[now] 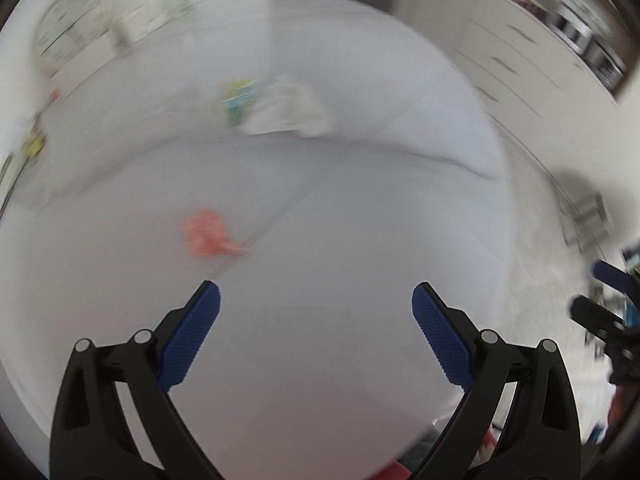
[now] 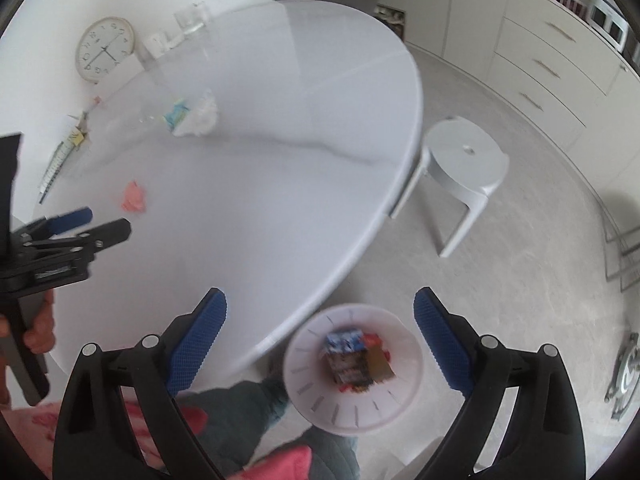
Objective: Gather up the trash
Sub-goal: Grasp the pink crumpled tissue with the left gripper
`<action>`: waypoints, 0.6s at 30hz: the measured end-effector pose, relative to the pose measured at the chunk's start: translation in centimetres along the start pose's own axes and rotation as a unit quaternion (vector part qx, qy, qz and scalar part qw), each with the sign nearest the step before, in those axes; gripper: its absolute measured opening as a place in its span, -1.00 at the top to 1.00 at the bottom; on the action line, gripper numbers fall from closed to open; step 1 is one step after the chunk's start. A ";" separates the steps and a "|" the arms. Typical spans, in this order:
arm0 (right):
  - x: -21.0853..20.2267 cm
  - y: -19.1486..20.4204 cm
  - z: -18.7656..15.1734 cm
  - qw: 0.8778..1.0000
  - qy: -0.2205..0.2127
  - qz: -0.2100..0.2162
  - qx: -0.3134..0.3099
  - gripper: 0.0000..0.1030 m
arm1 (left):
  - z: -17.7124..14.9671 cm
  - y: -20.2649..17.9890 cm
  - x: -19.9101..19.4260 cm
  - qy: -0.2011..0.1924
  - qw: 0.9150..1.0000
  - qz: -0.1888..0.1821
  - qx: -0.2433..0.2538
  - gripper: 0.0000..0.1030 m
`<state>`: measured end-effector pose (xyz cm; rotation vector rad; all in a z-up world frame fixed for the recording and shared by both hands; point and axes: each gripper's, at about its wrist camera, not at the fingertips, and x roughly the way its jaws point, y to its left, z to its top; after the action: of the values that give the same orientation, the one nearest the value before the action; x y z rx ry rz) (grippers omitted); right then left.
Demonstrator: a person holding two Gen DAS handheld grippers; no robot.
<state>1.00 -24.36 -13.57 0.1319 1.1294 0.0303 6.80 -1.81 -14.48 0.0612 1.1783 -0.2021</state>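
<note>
- Right gripper (image 2: 320,322): jaws wide apart, nothing between the ribbed blue pads; it hung above the white slotted bin (image 2: 308,390) on the floor just off the table's near edge, probably placed there so trash can drop straight in.
- Bin held boxy printed wrappers (image 2: 347,358), blue, brown and red.
- Left gripper (image 1: 316,312): jaws also apart and empty, pointed down over the table (image 1: 320,160), seemingly heading for the next piece.
- Crumpled pink scrap (image 1: 210,234) lay on the tabletop, near-left, just beyond the left gripper.
- Farther off: crumpled white paper (image 2: 202,118) touching a green-blue packet (image 2: 176,114).
- Table smooth, glossy, rounded, pale grey; a white plastic stool (image 2: 464,164) stood to its right.
</note>
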 end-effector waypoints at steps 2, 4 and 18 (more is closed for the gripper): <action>0.7 1.3 1.3 1.000 0.001 0.006 -0.003 -0.83 | 0.6 2.1 0.9 0.001 0.999 0.013 -0.032 -0.79; 1.5 2.3 2.6 1.000 0.003 0.012 0.001 -0.83 | 1.2 3.7 1.8 0.002 0.998 0.022 -0.057 -0.80; 5.6 5.8 8.0 0.999 0.027 0.031 -0.020 -0.83 | 3.9 6.4 6.1 0.028 0.993 0.044 -0.103 -0.80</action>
<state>10.85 -18.84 -14.58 0.1305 1.1782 0.1126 13.83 3.11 -18.95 -0.0625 1.2445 0.0002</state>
